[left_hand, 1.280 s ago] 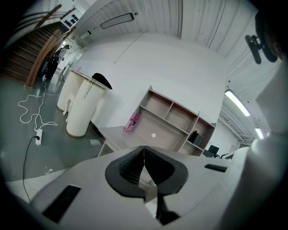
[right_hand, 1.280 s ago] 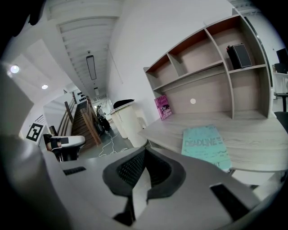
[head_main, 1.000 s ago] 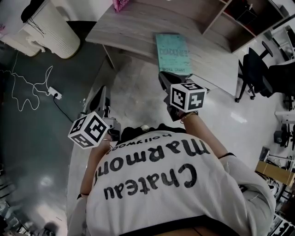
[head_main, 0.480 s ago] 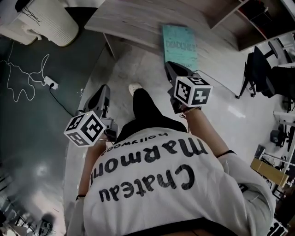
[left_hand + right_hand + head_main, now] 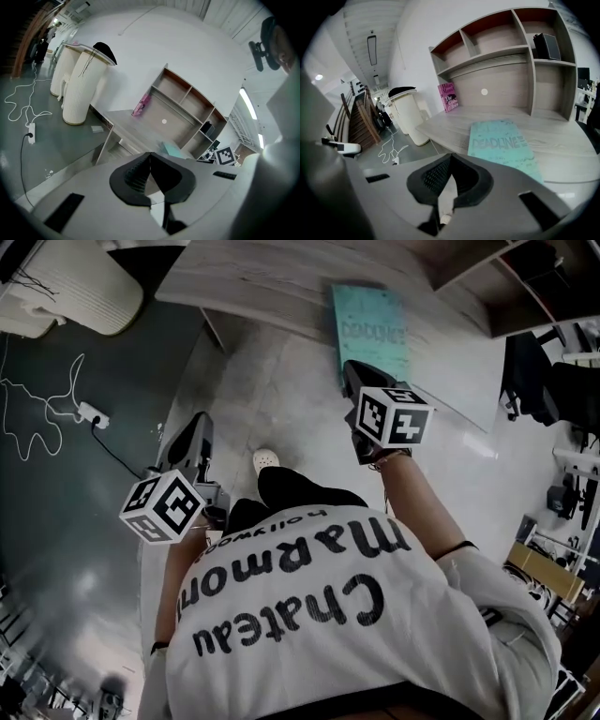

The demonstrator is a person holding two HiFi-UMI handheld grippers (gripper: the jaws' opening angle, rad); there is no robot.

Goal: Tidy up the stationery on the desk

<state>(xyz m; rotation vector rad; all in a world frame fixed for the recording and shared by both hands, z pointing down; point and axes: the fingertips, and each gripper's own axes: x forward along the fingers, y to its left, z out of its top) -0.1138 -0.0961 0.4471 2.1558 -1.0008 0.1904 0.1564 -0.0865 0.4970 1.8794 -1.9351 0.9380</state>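
Your book [image 5: 370,324] lies flat on the desk [image 5: 253,287] near its front edge, its long axis running front to back and the title's top toward the shelves [image 5: 501,42]. Your left gripper [image 5: 195,425] and right gripper [image 5: 354,373] are both clenched on nothing, and the right one faces the book.

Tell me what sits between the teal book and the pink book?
Nothing: the right gripper view shows only bare desk between teal book and pink book.
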